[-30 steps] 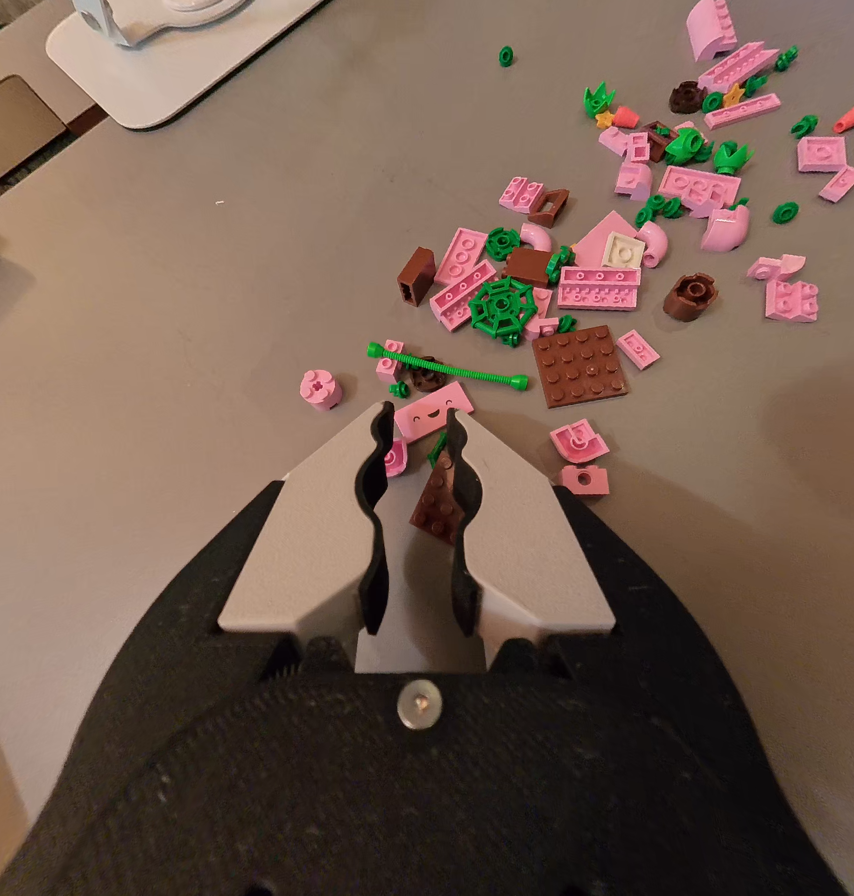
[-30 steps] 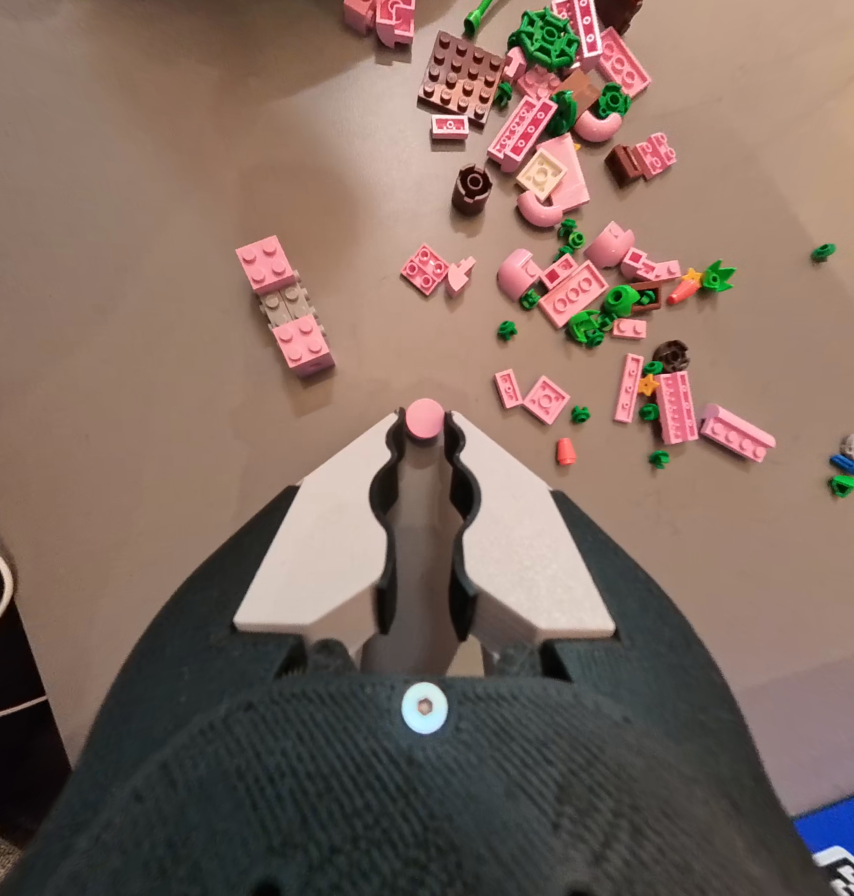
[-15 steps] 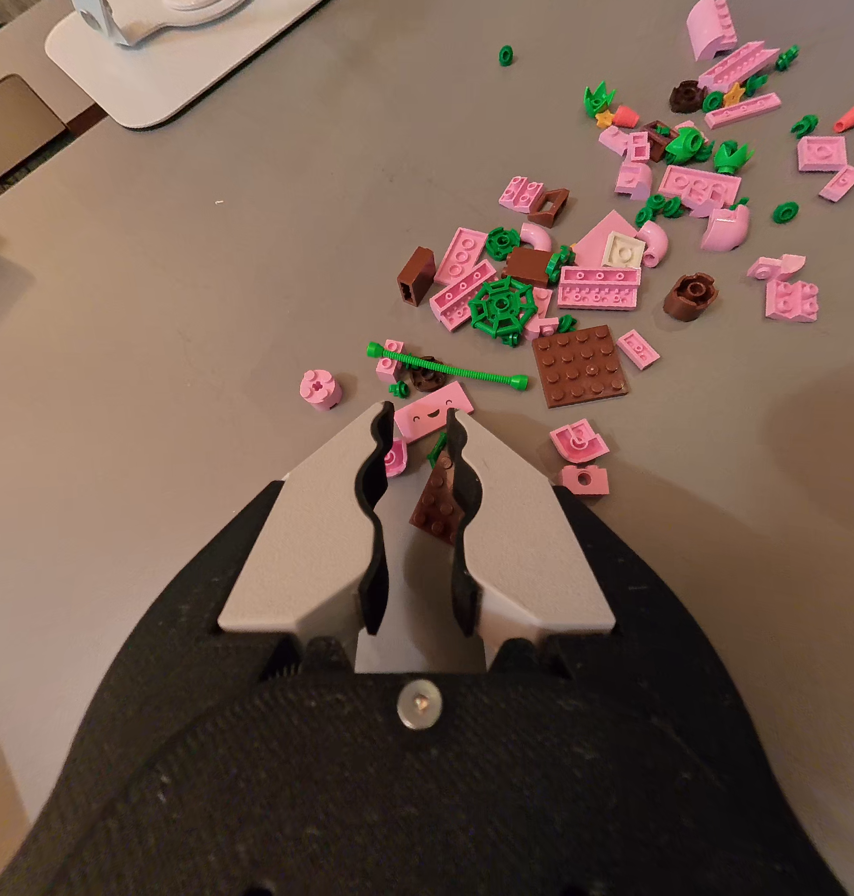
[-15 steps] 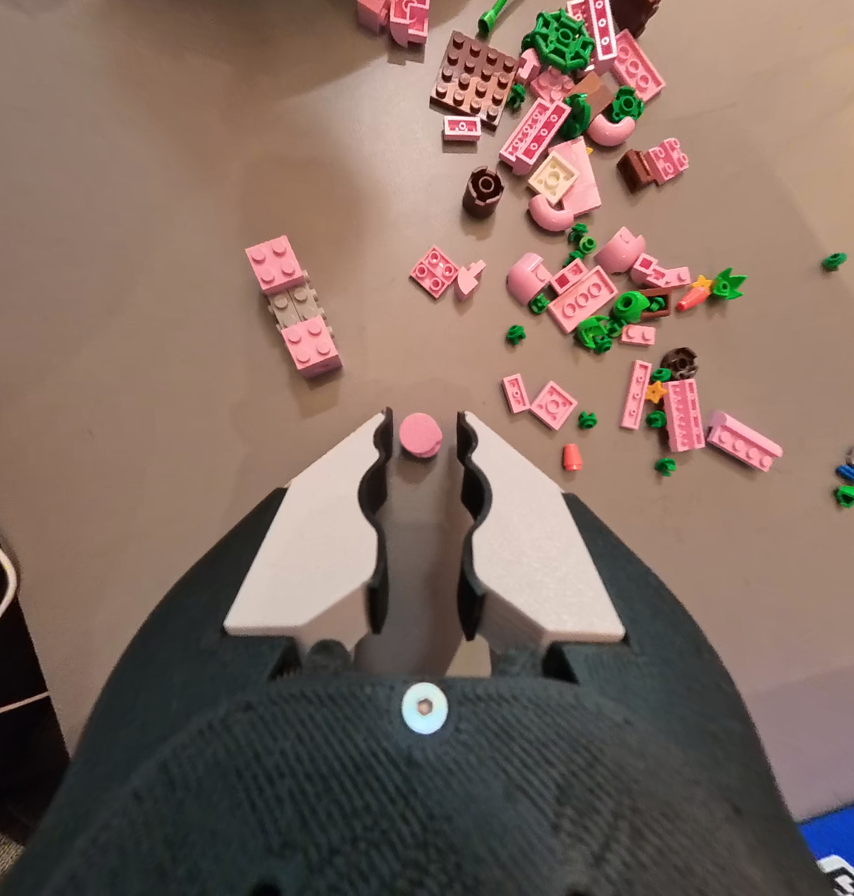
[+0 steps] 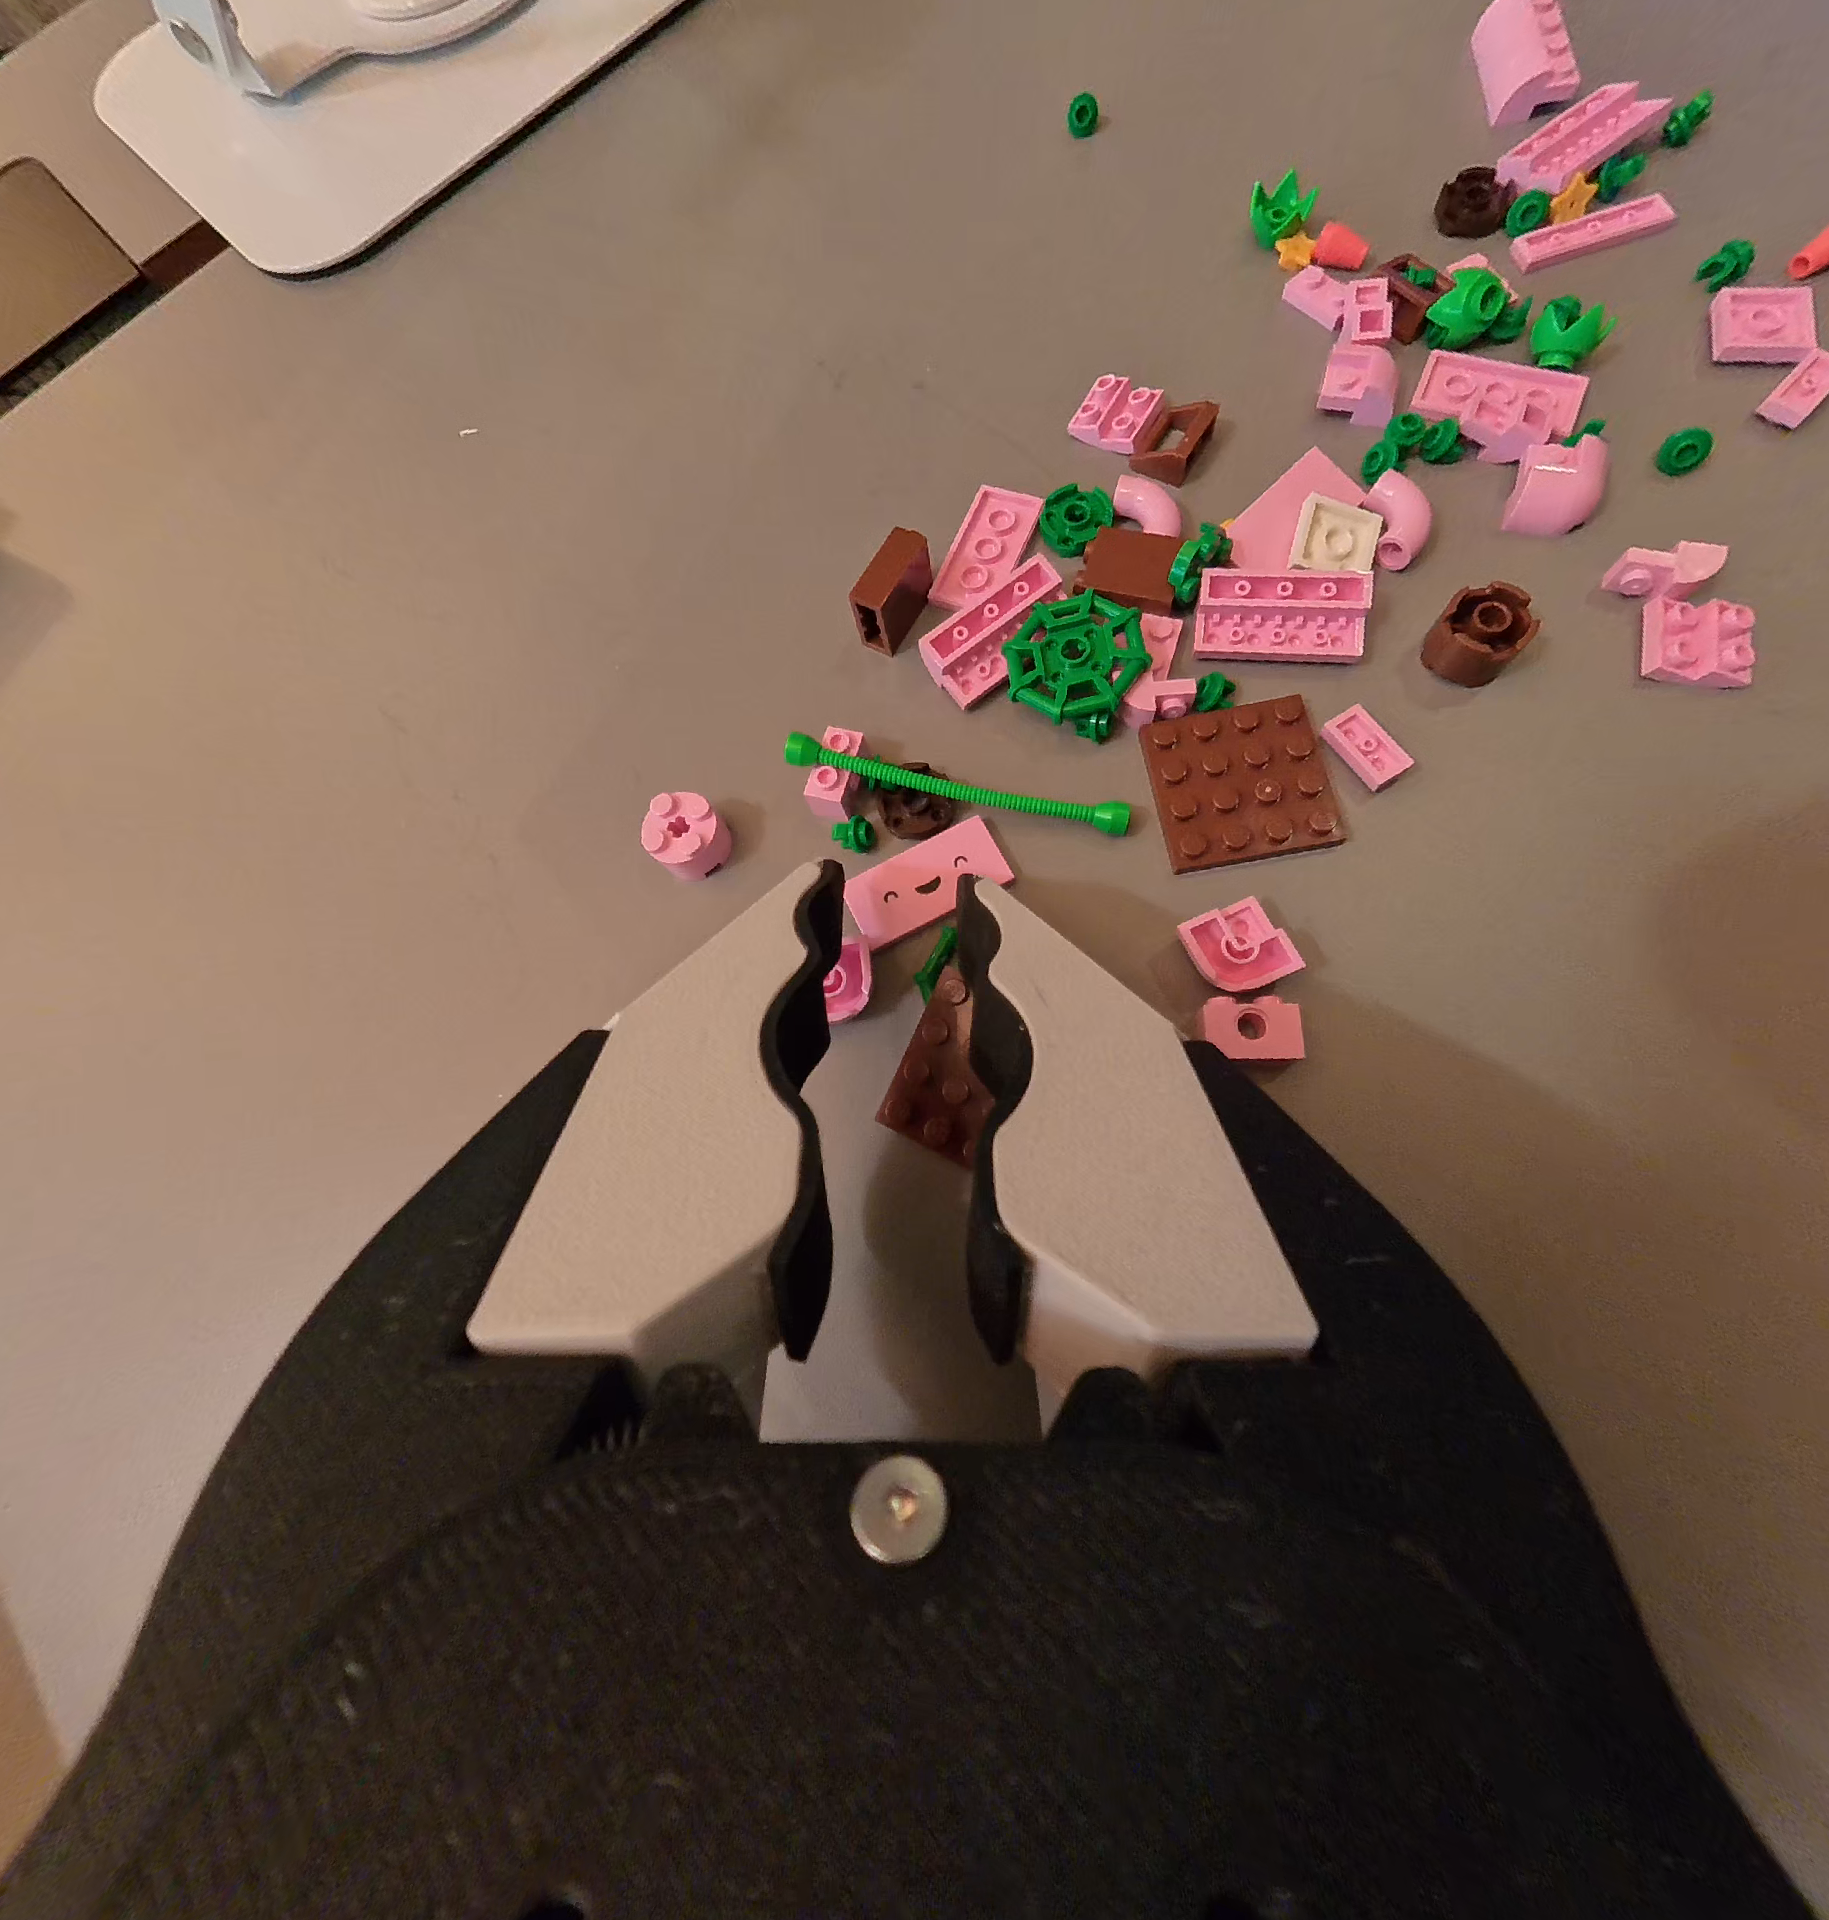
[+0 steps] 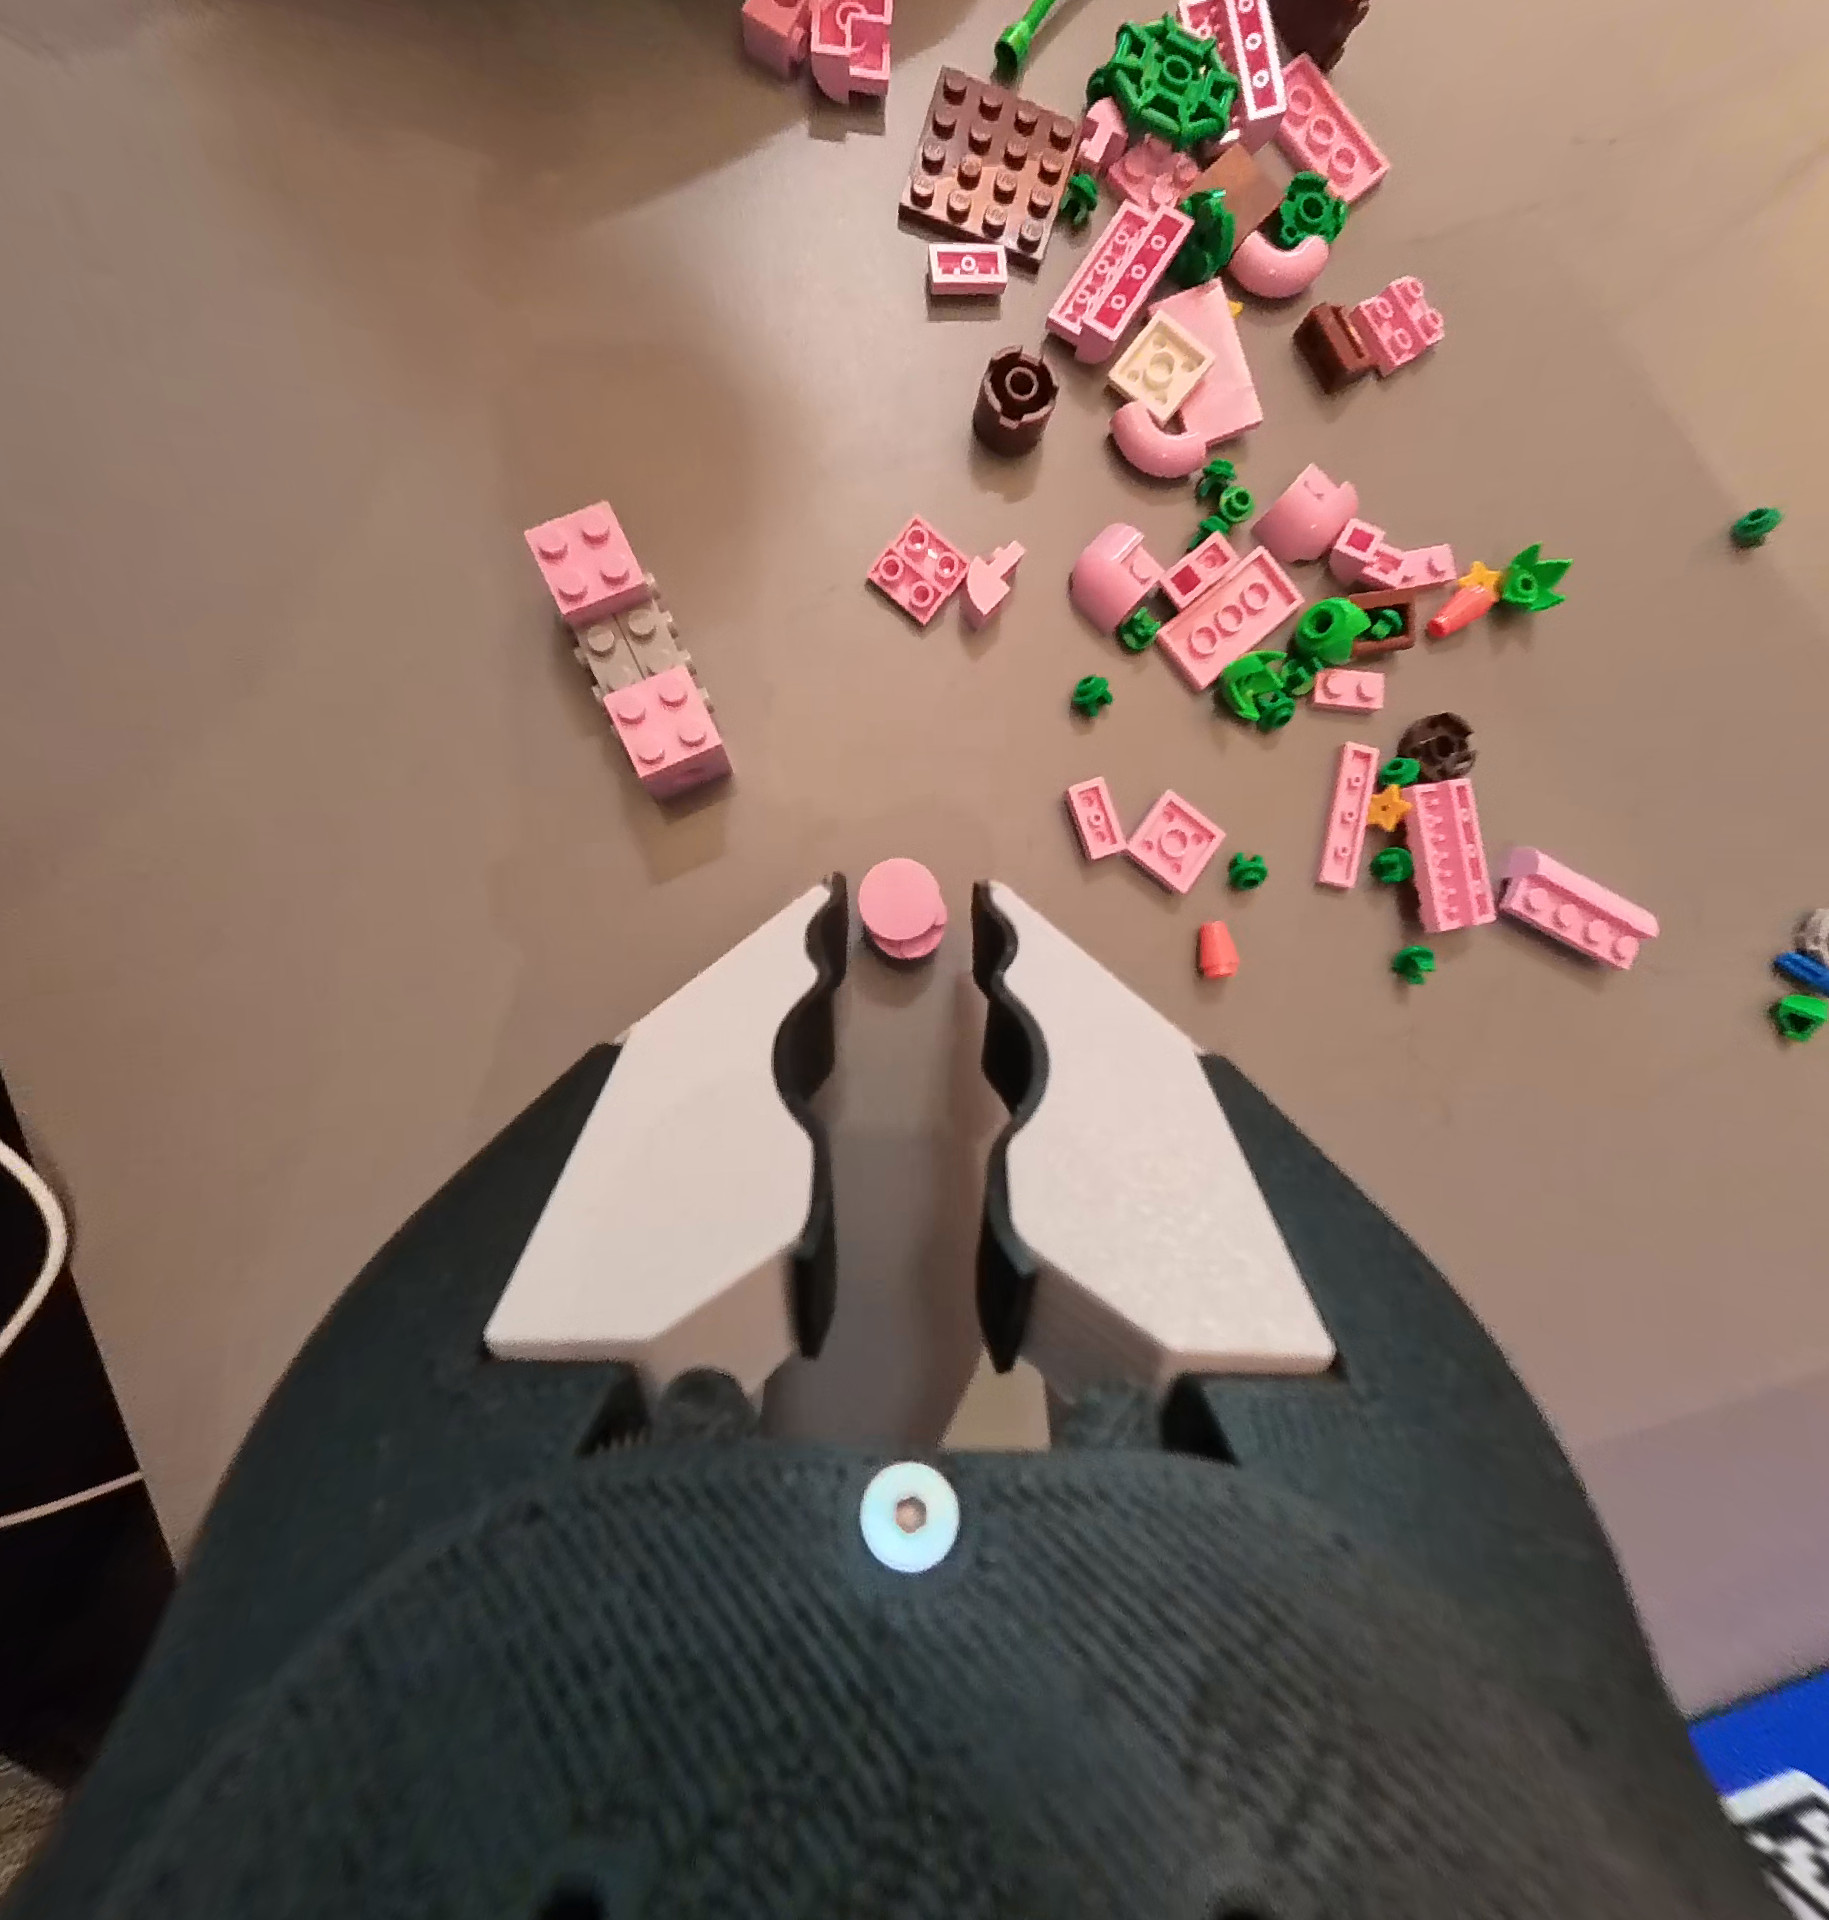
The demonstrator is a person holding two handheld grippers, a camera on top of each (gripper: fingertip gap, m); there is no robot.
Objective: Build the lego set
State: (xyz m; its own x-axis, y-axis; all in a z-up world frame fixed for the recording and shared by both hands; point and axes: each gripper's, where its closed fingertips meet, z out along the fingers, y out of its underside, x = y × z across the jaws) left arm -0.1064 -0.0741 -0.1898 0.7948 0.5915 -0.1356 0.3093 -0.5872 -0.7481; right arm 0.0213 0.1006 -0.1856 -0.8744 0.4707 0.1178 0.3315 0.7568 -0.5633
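Lego pieces lie scattered across the grey counter (image 6: 318,312), with a small pink-and-grey assembly (image 6: 627,646) set apart from the heap. My right gripper (image 6: 908,902) has its jaws apart around a round pink tile (image 6: 899,906); the tile could squirt sideways if they close off-centre. My left gripper (image 5: 897,894) is apart too, over a brown wedge plate (image 5: 936,1086), gripping nothing.

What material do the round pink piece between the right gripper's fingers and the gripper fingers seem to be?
Round pink piece: probably hard moulded plastic, smooth, with a soft sheen. Right gripper fingers: likely printed plastic, grey, matte and grainy; their black wavy inner pads may be rubber.
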